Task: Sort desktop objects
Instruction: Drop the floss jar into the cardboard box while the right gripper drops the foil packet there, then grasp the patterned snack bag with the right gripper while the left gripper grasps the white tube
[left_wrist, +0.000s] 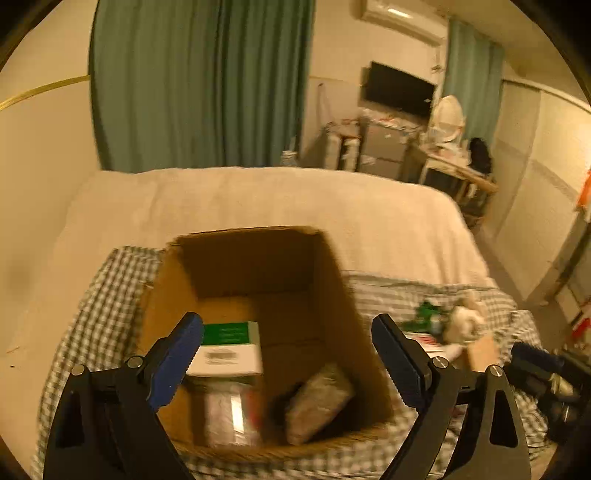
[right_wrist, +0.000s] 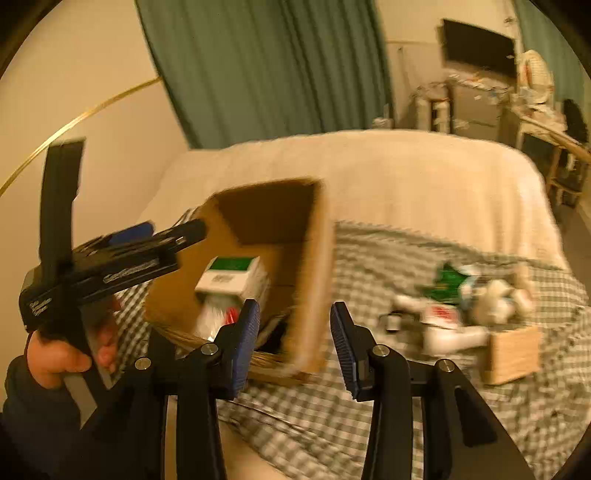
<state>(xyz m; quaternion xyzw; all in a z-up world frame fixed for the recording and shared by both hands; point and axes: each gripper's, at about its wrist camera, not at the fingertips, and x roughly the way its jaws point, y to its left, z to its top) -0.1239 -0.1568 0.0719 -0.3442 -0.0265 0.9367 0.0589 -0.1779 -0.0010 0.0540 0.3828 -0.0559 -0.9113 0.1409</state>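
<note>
An open cardboard box (left_wrist: 334, 280) stands on a green checked cloth (left_wrist: 107, 280). Inside lie a white and green carton (left_wrist: 229, 347), a clear packet (left_wrist: 231, 413) and a grey wrapped packet (left_wrist: 319, 402). My left gripper (left_wrist: 288, 328) is open and empty, hovering over the box; it also shows in the right wrist view (right_wrist: 122, 251). My right gripper (right_wrist: 293, 325) is open and empty, just in front of the box's near right corner (right_wrist: 314, 295). A pile of loose items (right_wrist: 454, 299) lies on the cloth to the right.
A small cardboard box (right_wrist: 513, 350) sits by the pile. A cream blanket (left_wrist: 258, 199) covers the bed behind the cloth. Green curtains (left_wrist: 199, 81), a wall on the left, and a cluttered desk with a screen (left_wrist: 399, 88) stand beyond.
</note>
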